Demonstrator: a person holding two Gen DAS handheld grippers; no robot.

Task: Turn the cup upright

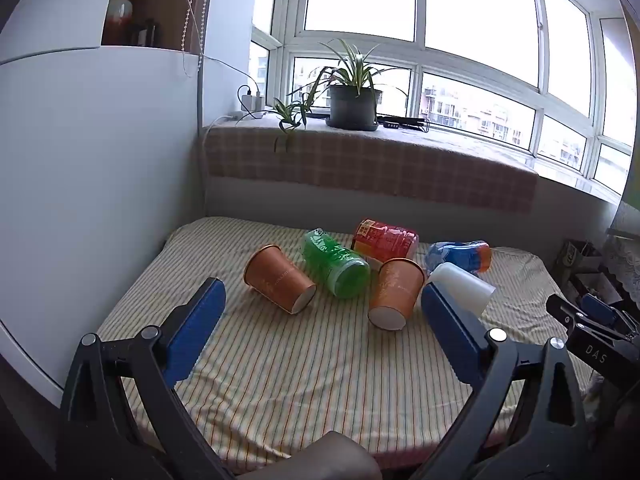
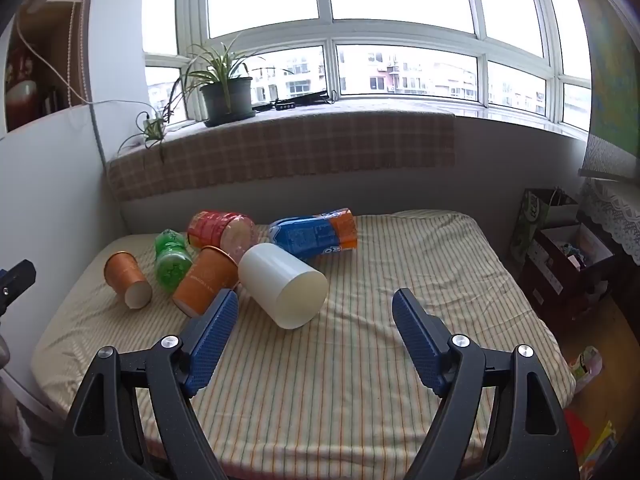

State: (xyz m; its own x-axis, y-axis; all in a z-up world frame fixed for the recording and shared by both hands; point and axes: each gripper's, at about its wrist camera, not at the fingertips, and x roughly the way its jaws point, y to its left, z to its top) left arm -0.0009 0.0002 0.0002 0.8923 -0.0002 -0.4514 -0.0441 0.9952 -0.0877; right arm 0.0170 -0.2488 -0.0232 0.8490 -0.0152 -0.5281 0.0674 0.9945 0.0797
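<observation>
Several cups lie on their sides on a striped bed (image 1: 320,380). A white cup (image 2: 282,286) lies bottom toward me, just ahead of my open, empty right gripper (image 2: 316,300). Two orange paper cups (image 1: 278,280) (image 1: 394,294) lie ahead of my open, empty left gripper (image 1: 322,292); they also show in the right wrist view (image 2: 128,278) (image 2: 206,280). A green cup (image 1: 334,262), a red cup (image 1: 386,240) and a blue-orange cup (image 1: 460,256) lie behind them. The white cup (image 1: 466,286) is partly behind my left gripper's right finger.
A white cabinet wall (image 1: 100,180) borders the bed on the left. A checked-cloth window ledge (image 1: 360,164) with a potted plant (image 1: 352,96) runs behind. Boxes and bags (image 2: 560,248) stand on the floor to the right. The right gripper (image 1: 592,320) shows at the left view's right edge.
</observation>
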